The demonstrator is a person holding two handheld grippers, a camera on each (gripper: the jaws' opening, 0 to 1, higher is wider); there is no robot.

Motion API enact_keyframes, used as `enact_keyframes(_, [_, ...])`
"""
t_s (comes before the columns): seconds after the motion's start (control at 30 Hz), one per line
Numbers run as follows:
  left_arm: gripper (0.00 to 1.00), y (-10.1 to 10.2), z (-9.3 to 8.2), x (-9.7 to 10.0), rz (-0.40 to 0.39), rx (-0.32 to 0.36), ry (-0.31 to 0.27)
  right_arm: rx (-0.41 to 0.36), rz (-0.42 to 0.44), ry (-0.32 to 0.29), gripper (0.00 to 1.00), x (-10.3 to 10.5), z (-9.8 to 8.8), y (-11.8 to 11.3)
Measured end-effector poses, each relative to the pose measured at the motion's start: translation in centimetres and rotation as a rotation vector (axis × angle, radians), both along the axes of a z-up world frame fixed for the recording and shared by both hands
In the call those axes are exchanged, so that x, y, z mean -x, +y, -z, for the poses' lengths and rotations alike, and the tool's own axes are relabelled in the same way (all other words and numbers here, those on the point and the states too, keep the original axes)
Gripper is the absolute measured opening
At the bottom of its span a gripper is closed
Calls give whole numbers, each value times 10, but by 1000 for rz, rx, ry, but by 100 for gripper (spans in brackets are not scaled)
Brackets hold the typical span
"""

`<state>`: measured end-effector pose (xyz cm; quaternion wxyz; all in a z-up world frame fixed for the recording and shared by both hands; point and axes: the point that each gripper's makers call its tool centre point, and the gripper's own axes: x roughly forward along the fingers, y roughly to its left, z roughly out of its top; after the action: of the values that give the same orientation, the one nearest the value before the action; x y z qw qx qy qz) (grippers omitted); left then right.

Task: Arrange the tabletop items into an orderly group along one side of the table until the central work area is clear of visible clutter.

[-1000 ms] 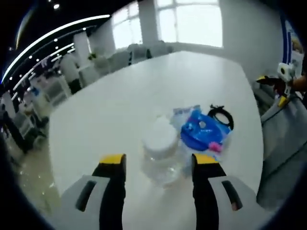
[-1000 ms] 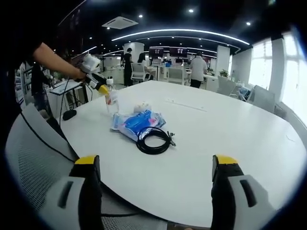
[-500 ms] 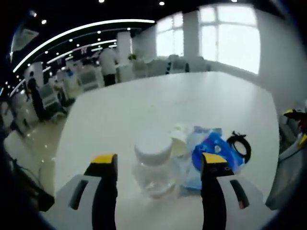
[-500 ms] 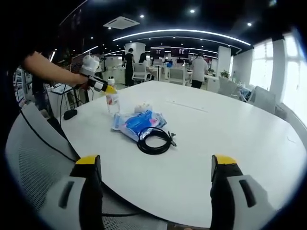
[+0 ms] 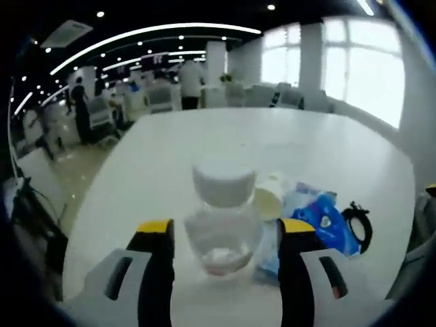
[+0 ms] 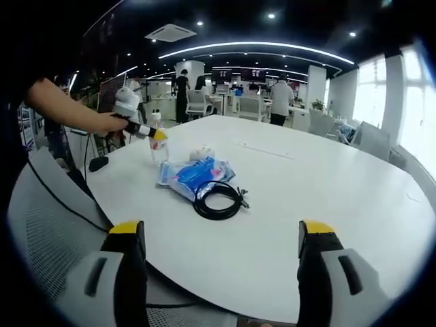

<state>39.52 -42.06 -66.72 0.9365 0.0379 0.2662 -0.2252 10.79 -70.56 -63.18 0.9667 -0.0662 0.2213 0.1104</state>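
A clear plastic bottle (image 5: 222,225) with a white cap stands upright on the white table (image 5: 204,143), between the yellow-tipped jaws of my left gripper (image 5: 223,231); the jaws are open, close on either side of it. Right of the bottle lie a blue packet (image 5: 317,216) and a coiled black cable (image 5: 357,225). In the right gripper view the bottle (image 6: 158,144), the blue packet (image 6: 194,174) and the cable (image 6: 219,199) sit near the table's left edge, and a hand holds the left gripper (image 6: 146,130) at the bottle. My right gripper (image 6: 221,235) hangs open near the table's front edge, holding nothing.
A mesh chair (image 6: 48,225) stands at the near left of the table (image 6: 327,204). A black mouse-like object (image 6: 99,163) lies on a lower surface at left. Desks, chairs and people fill the far room. Bare tabletop stretches right of the items.
The left gripper has lowered and levelled toward the bottle, which now sits deeper between its jaws. The right gripper has not moved.
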Motion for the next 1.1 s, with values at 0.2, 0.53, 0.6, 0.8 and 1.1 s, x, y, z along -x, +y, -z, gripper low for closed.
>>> enact_keyframes(0.2, [43,-4,4,-2,-36,41,27,-3,5,-1,92,0,0,-1])
enact_keyframes(0.53, [40,-3,3,-2,-65,24,13,-5,3,-3,91,0,0,0])
enact_keyframes(0.6, [40,-3,3,-2,-61,18,6,-5,3,-3,90,0,0,0])
enact_keyframes(0.8, [39,-1,3,-3,-51,26,-13,-1,7,-13,89,-1,-2,-1])
enact_keyframes(1.1, [39,0,1,-9,-31,6,-42,-16,11,-20,90,-2,-4,0])
